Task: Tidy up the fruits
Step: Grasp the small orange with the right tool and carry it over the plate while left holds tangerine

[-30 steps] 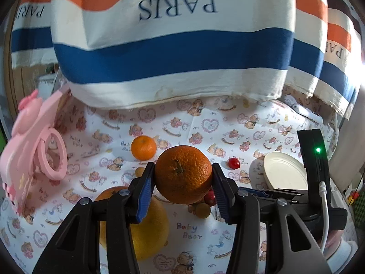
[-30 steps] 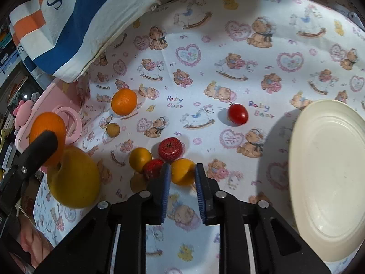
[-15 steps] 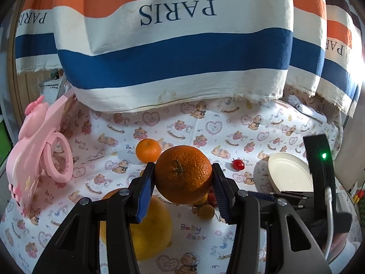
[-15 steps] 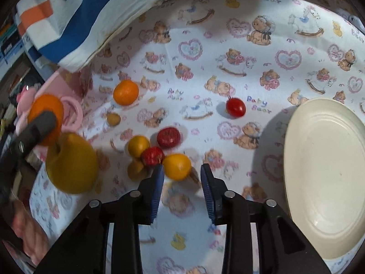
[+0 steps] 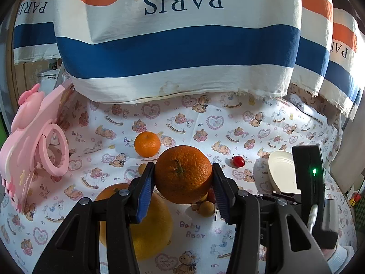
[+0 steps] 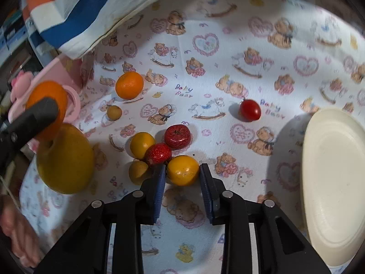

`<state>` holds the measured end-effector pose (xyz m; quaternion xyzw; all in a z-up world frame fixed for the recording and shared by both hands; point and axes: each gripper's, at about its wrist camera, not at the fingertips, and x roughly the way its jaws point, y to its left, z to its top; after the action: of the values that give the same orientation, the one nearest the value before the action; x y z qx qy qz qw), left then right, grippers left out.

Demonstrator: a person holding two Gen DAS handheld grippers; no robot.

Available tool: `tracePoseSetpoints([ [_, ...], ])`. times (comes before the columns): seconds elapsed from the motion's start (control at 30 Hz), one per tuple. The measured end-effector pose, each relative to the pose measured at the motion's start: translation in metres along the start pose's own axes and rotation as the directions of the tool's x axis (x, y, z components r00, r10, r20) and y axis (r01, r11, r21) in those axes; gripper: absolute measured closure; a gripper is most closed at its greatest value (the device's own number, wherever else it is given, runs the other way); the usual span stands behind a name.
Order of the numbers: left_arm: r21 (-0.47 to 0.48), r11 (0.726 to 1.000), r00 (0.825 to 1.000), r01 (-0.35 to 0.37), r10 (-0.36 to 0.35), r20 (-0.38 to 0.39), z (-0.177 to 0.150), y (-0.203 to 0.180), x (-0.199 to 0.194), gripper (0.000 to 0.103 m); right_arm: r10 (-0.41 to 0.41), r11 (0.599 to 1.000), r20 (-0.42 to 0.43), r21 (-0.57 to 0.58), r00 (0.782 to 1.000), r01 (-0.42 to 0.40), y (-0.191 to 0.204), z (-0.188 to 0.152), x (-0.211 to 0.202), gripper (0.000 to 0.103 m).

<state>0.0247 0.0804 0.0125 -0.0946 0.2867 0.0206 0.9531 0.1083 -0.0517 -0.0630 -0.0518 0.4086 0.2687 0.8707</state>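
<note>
The plate (image 6: 330, 182) lies right of the fruit cluster (image 6: 159, 153) on the cloth (image 6: 228, 45).

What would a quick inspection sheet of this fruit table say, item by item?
Surface: teddy-bear print cloth covers the table.
Job's things: large orange; mandarin; cherry tomato; yellow fruit; strawberry; big yellow citrus; cream plate, nothing on it.
Clutter: pink toy at the left edge.
Grippers: left gripper clamps the large orange, lifted; right gripper open, straddling the yellow fruit.
Cables: white cable on the right gripper.
Surroundings: striped PARIS fabric behind.
</note>
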Motion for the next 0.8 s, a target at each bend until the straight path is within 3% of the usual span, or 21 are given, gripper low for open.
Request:
tracePoseSetpoints([
  [0.27,0.026,0.999,1.0,0.025,-0.024,-0.011,-0.003,-0.007,0.002,0.056,-0.016,1.0,0.082,-0.024,0.997,0.018,-0.007,-0.013,-0.036,0.072],
  [0.4,0.008,0.994,0.994,0.108,-0.108,-0.009,-0.003,-0.008,-0.002,0.056,-0.02,1.0,0.13,-0.014,0.991,0.022,-0.021,-0.02,-0.06,0.072],
  [0.5,0.039,0.994,0.994,0.102,-0.103,0.024,-0.004,-0.013,-0.007,0.056,-0.046,0.999,0.173,-0.005,0.984,0.047,-0.032,-0.025,-0.078,0.072],
  [0.67,0.083,0.99,0.99,0.115,-0.121,0.075,-0.008,-0.023,-0.014,0.056,-0.094,0.995,0.28,0.048,0.955,0.084,-0.059,-0.04,-0.11,0.072],
  [0.8,0.112,0.99,0.984,0.088,-0.104,0.141,-0.014,-0.029,-0.015,0.056,-0.171,0.985,0.371,0.101,0.913,0.143,-0.083,-0.056,-0.13,0.072],
])
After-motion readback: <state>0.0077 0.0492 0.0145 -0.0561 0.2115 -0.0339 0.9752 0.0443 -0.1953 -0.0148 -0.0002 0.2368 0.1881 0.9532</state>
